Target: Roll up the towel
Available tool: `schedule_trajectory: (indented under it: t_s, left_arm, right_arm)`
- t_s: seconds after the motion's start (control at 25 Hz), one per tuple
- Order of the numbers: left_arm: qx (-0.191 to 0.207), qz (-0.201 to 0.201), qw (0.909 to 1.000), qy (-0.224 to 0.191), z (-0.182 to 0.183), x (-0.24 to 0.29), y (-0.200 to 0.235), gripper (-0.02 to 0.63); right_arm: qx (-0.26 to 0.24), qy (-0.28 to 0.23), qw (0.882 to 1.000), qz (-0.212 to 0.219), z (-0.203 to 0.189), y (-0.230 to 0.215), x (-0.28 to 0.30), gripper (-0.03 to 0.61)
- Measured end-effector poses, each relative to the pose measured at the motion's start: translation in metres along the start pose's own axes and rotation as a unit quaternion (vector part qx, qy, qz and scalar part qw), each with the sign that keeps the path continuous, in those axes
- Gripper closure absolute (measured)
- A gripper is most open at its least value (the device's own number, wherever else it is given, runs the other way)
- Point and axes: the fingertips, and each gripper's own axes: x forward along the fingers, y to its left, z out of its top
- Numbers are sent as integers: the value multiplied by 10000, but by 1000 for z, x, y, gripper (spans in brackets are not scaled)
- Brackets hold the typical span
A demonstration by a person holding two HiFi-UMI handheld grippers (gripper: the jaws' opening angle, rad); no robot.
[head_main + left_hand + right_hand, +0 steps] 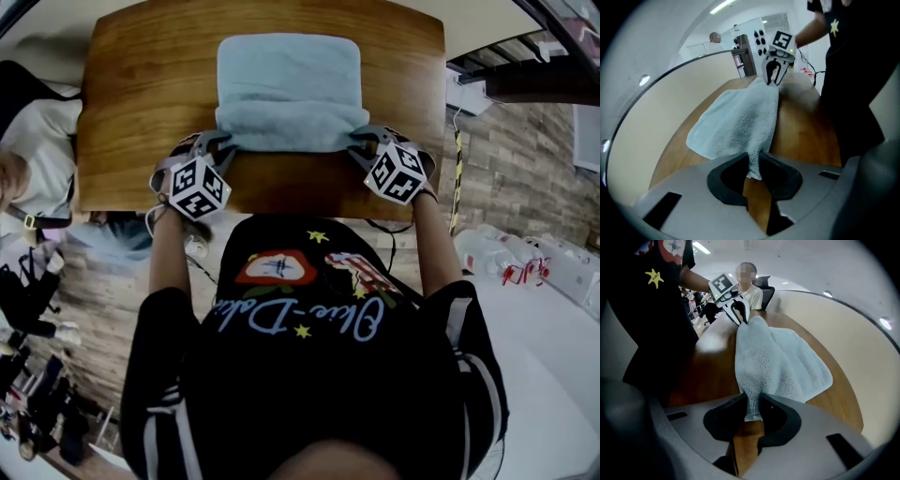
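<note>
Head view footage is filled at the top by a wooden table [131, 112], on which a light blue towel [289, 66] is spread at the middle. Its far part lies flat on the wood, while a thicker band of cloth is seen along its near edge. The left gripper [223, 142] is set at the near left corner of that band and the right gripper [359, 141] at the near right corner. Both are angled steeply down, and a marker cube [199, 187] is carried on each.

In the left gripper view, the fingers [782, 178] are pressed onto a corner of the towel. The terry cloth is pinched in the narrow gap between the dark pads, and a small tip of it hangs out below them. From there the near edge is drawn across the table to the right gripper, which is seen at the far corner.

In the right gripper view the same is shown mirrored. The fingers [720, 423] are closed on the other near corner, with a short tip of cloth showing beneath the pads. The rest of the towel is spread on the table to the right of the taut edge. A seated person [752, 295] is visible beyond the table's far end.
</note>
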Motion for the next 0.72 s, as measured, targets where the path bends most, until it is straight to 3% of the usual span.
schedule_trajectory:
  t_s: [0.12,0.4,0.72]
  left_arm:
    - [-137,-64,9998,-125,2,-4,-1,566]
    - [-600,-340,9966,-450,3,-27,-18,571]
    - [-673,-798,9934,-472,-1,-53,-55,571]
  right_arm:
    - [216,-128,9997,42,1,0,-7,529]
    - [487,-368,9974,379,3,19,-26,532]
    - [705,-593,9903,1039,12,56,-52,532]
